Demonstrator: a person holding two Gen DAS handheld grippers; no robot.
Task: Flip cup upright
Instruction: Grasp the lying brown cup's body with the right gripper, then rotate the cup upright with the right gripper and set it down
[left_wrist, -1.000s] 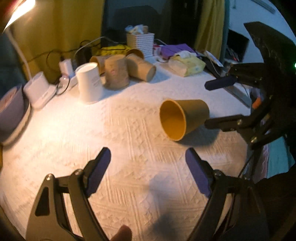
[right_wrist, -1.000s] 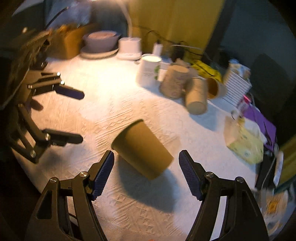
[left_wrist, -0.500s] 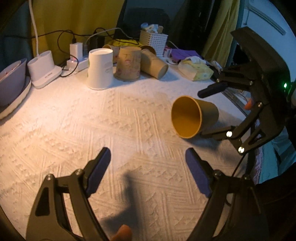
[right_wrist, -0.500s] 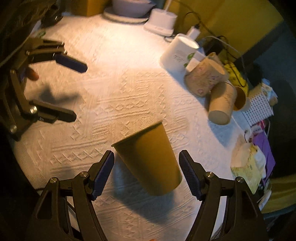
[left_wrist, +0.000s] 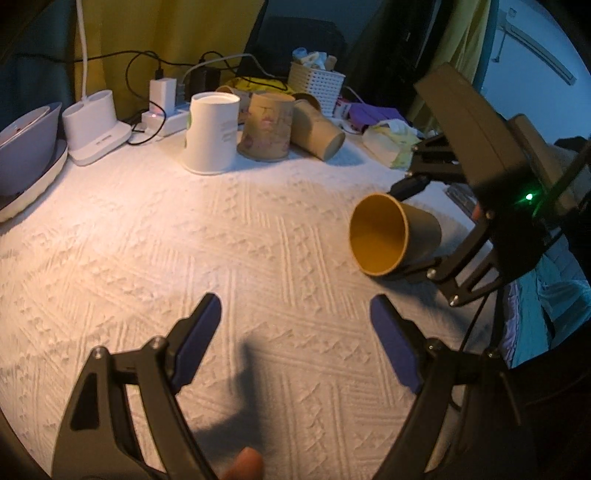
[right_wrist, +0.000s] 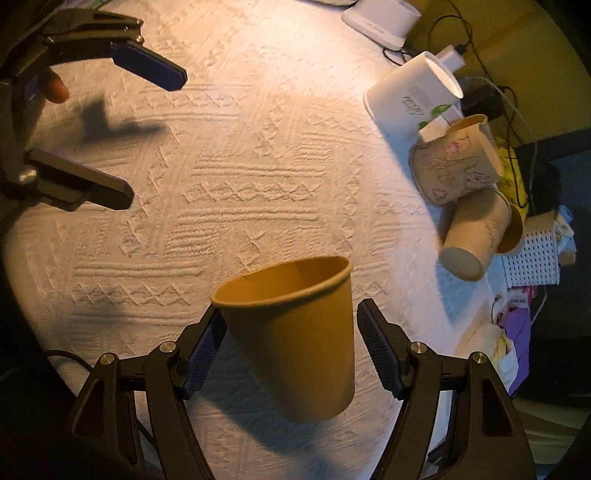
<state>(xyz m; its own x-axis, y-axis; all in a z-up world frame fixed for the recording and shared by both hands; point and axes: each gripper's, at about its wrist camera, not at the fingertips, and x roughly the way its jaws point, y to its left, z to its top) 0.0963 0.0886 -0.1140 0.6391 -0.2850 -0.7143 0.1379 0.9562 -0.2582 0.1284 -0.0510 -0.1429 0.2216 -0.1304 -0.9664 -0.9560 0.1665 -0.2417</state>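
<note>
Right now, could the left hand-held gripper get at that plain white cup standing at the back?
Probably yes. The left hand-held gripper is open, and only bare tablecloth lies between it and the white cup; the patterned cup stands close beside it.
</note>
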